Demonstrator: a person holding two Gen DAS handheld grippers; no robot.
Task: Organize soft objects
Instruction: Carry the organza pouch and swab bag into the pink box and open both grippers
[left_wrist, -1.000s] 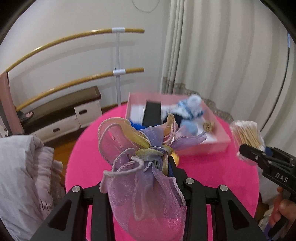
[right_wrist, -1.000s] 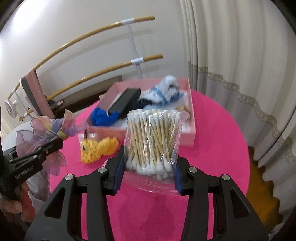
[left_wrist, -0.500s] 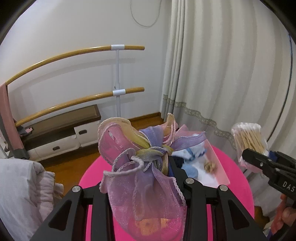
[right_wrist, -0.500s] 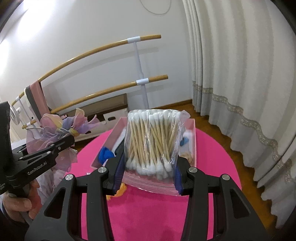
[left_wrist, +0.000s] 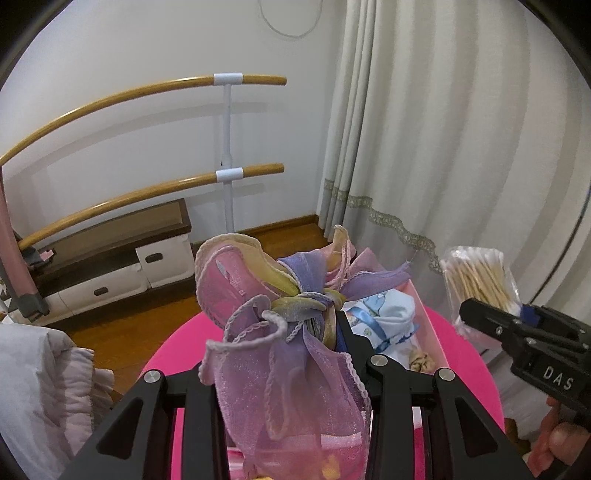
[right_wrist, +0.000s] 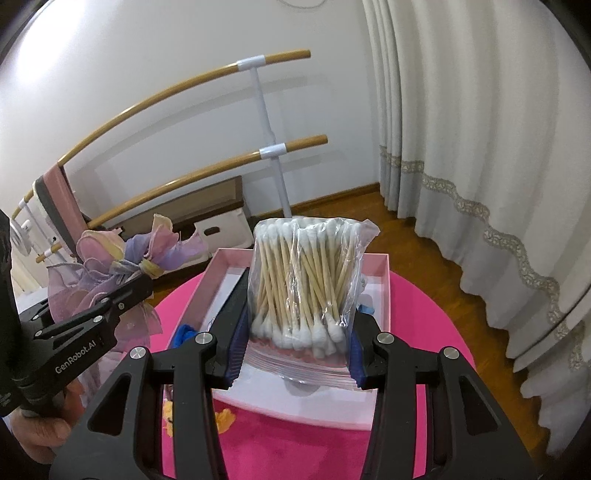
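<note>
My left gripper (left_wrist: 295, 354) is shut on a sheer purple and pink organza pouch (left_wrist: 291, 354) with ruffled edges, held up over the pink round table (left_wrist: 469, 369). The pouch (right_wrist: 110, 273) and left gripper (right_wrist: 122, 299) also show at the left of the right wrist view. My right gripper (right_wrist: 295, 343) is shut on a clear bag of cotton swabs (right_wrist: 306, 284), seen too as the swab bag (left_wrist: 476, 273) at the right in the left wrist view. Below and ahead lies a pink box (right_wrist: 380, 291) holding a blue and white cloth (left_wrist: 384, 314).
A yellow knitted toy (right_wrist: 225, 417) lies on the table near the box's front edge. A blue item (right_wrist: 184, 332) sits at the box's left end. Wooden ballet bars (left_wrist: 147, 92), a low bench (left_wrist: 110, 243) and long curtains (left_wrist: 443, 147) stand behind. A pale quilt (left_wrist: 40, 387) is at left.
Both grippers rose and travelled forward with their loads; the pink box now lies below them, and the yellow toy has slid toward the bottom of the view.
</note>
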